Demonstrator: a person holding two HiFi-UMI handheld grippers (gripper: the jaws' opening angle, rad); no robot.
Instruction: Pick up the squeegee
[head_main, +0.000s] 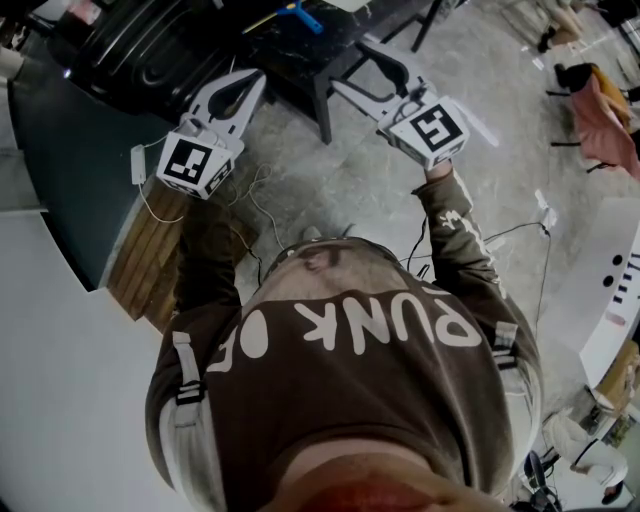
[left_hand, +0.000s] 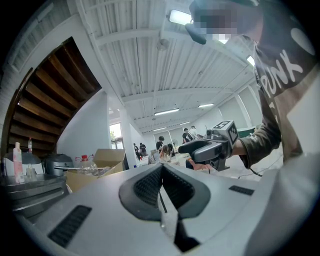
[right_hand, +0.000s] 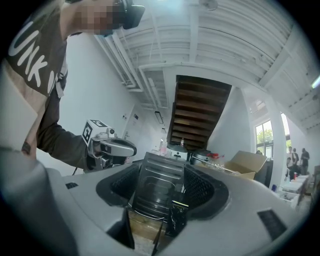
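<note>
**Head view.** Looks steeply down past a brown printed top (head_main: 350, 330) and two outstretched sleeves. Holds the left tool (head_main: 252, 88) and the right tool (head_main: 350, 66) side by side, well apart, both pointing away over a grey floor (head_main: 400, 170). Shows the left tool's jaws meeting at the tips and the right tool's standing partly apart. Finds a dark worktop (head_main: 285, 45) just beyond both sets of tips. On it, ahead of the gap between the tools, a small blue and yellow item (head_main: 298, 14); possibly the squeegee, too small to tell. Touched by neither tool.

**Left gripper view.** Shows the left tool (left_hand: 161, 184) closed pad to pad, with nothing gripped. Catches the right tool (left_hand: 190, 147) off to its right, with the marker cube (left_hand: 226, 131) on top. Off to its left, a cardboard box (left_hand: 107, 159), a dark pot (left_hand: 57, 163) and a pink bottle (left_hand: 18, 162) below a wooden staircase (left_hand: 50, 110).

**Right gripper view.** Shows the right tool (right_hand: 157, 189) about half open and empty, its pads clear of everything. Frames a dark slatted metal piece (right_hand: 159, 172) through the gap, beyond the tips. Left tool (right_hand: 131, 149) off to its left.
</note>
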